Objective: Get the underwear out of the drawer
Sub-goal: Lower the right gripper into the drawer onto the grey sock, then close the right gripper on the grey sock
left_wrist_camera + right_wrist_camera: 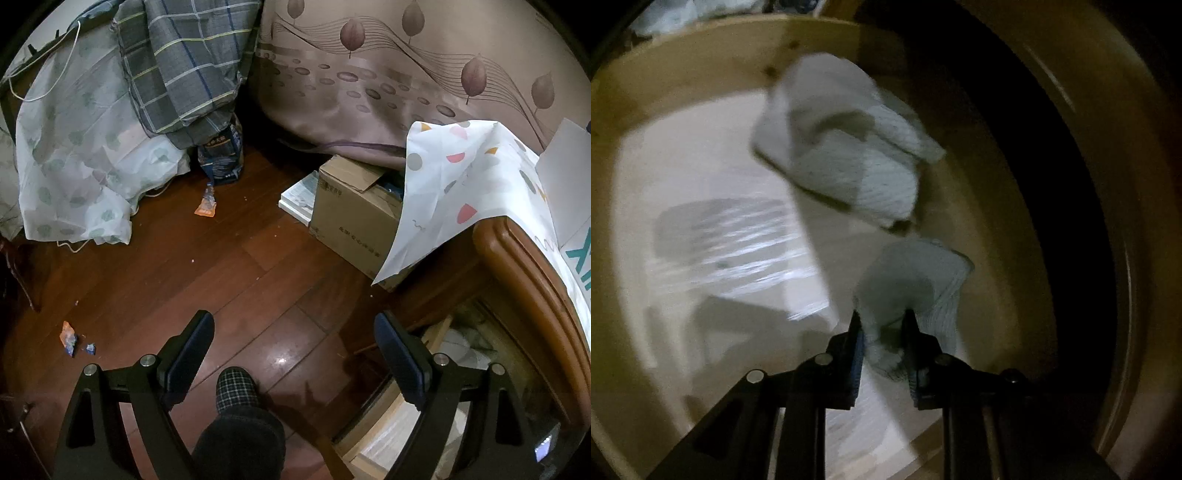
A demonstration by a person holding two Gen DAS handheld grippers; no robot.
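Dark wooden floor is seen under the spread left claw — the right claw is clamped on blurred pale underwear in the drawer.

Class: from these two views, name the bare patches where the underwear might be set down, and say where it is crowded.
Bare wood floor lies between the white sheet, the cardboard box and the left tongs. Wrapper scraps litter its left edge. The drawer is crowded on its right side, where the right tongs grip one underwear piece below another folded piece.
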